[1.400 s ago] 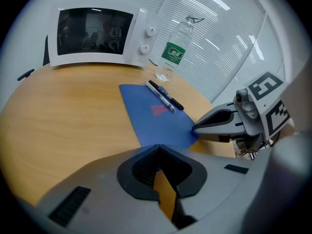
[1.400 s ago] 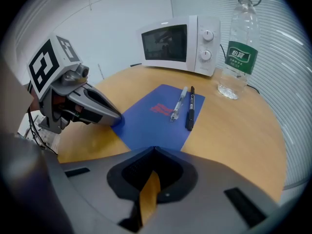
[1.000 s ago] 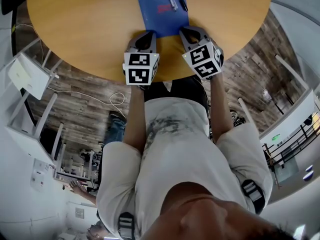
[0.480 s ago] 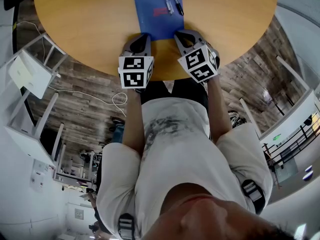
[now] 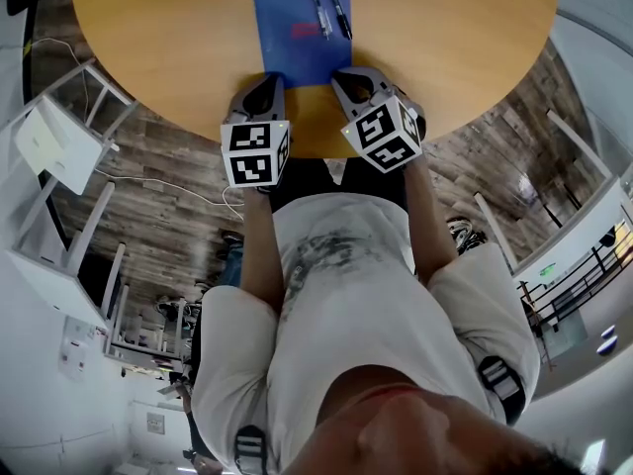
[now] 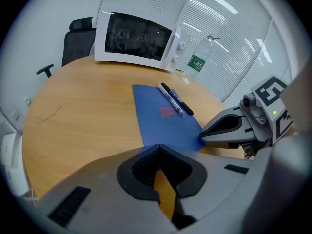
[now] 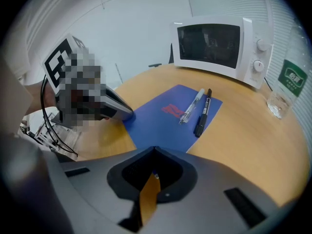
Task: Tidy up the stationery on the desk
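The left claw (image 5: 268,80) and right claw (image 5: 345,75), both closed and empty, hover at the blue folder's (image 5: 293,38) near edge; a clear pen (image 5: 317,2) and a black pen (image 5: 337,4) lie on it.

A blue folder (image 5: 292,43) lies on the table (image 5: 148,47), two pens (image 5: 318,8) on its far right corner. The left gripper (image 5: 267,84) and right gripper (image 5: 348,77) sit at the folder's near corners
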